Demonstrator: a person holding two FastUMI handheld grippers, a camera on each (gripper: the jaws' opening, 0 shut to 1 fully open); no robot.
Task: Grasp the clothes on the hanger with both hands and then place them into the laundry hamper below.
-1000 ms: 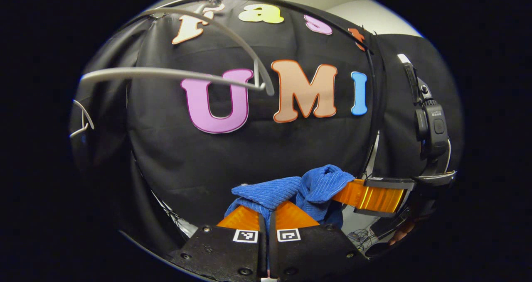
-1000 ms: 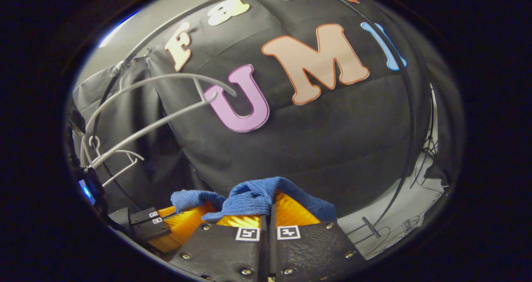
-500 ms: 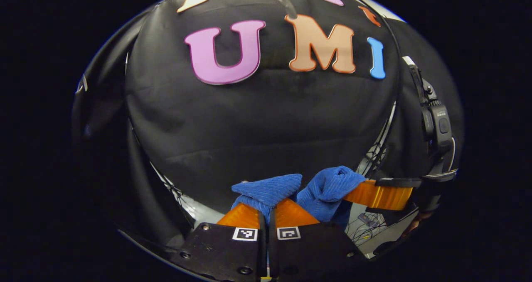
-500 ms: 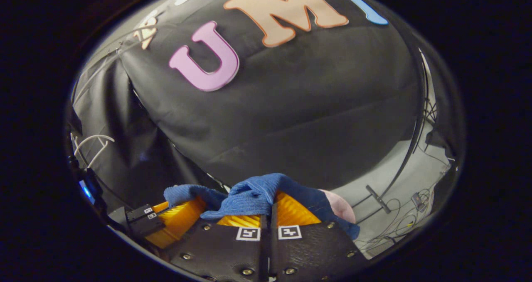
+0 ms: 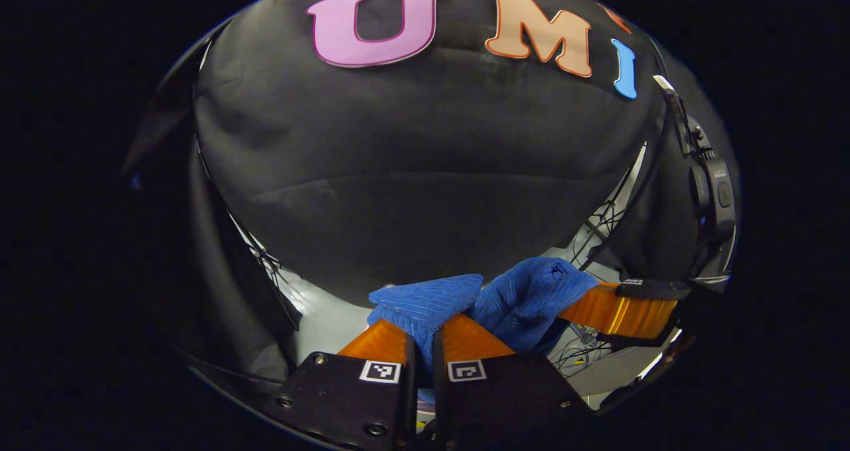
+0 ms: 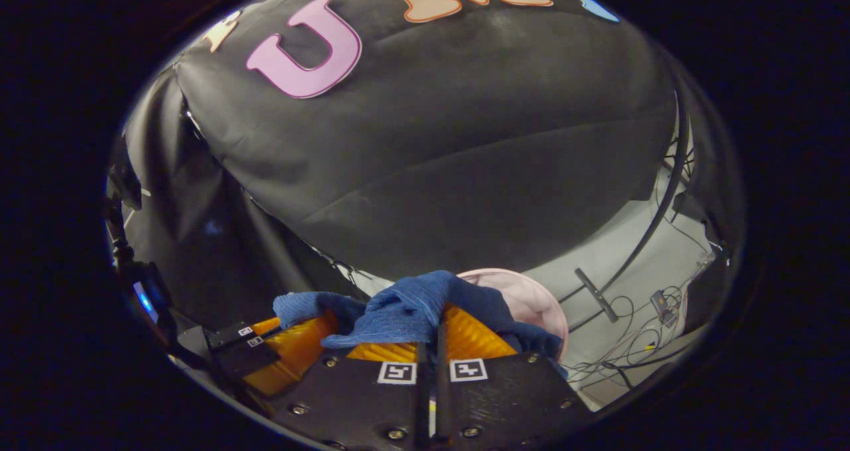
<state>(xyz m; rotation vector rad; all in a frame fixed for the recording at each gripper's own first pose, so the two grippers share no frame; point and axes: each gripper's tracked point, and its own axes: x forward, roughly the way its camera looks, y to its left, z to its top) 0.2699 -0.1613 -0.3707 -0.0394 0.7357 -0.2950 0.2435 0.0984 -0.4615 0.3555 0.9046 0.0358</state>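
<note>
Blue garment (image 5: 425, 305) is clamped in the left hand-held gripper (image 5: 423, 335) and the right hand-held gripper (image 6: 430, 335); release into pink hamper (image 6: 541, 301) is judged outstanding.

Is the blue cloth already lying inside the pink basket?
No, the blue cloth is clamped in the right claw, in front of the pink basket.

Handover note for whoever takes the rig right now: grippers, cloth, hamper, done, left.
Left gripper: shut on the blue cloth.
Right gripper: shut on the same cloth, which bunches over its orange fingers.
The right gripper also shows in the left gripper view, holding the other end.
Pink hamper: on the floor beyond the right gripper, partly hidden by the cloth.
Done: cloth gripped at both ends.
Left: lower it into the hamper, open both grippers.
</note>
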